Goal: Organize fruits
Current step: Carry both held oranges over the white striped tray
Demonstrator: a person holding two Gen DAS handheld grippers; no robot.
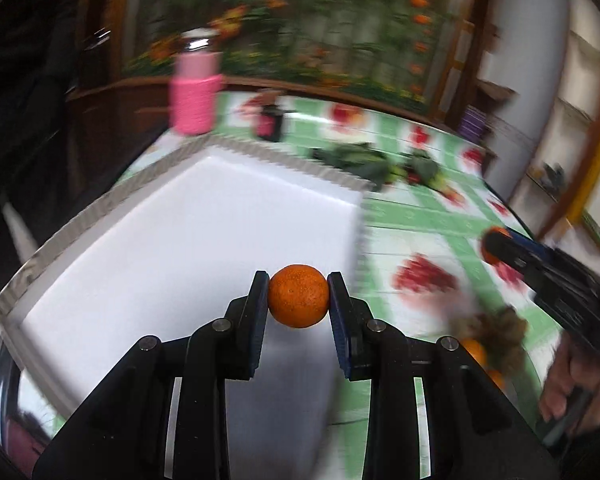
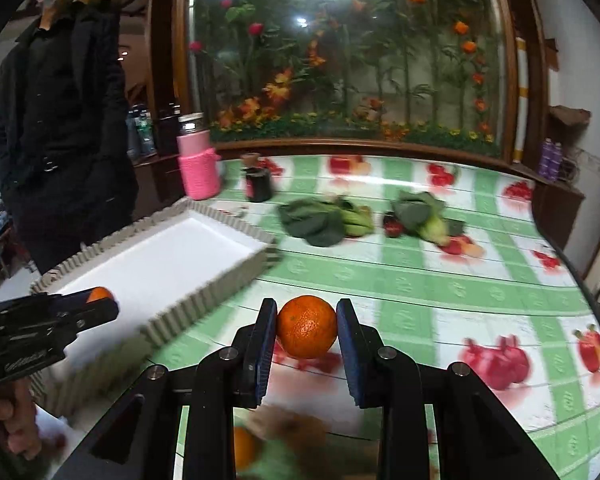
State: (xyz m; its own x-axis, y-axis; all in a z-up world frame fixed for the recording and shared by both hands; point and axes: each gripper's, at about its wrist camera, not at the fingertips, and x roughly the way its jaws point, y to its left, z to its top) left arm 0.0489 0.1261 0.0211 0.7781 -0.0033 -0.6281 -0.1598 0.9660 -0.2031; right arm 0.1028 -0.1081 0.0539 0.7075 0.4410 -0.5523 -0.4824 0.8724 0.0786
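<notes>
Left gripper (image 1: 299,295) pinching a mandarin (image 1: 299,295) over the white ribbed tray (image 2: 204,300), nothing seen inside. Right gripper (image 2: 307,328) clamped on a second mandarin (image 2: 307,327) above the tablecloth (image 2: 440,280), right of tray.

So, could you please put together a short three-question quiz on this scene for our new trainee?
1. True or false: each gripper is shut on an orange.
2. Which gripper is over the white tray: A left, B right, C neither?
3. Fill in: the bottle at the table's far edge is ____ in colour.

Key:
1. True: the left gripper clamps one orange, and the right gripper clamps another orange.
2. A
3. Pink
</notes>
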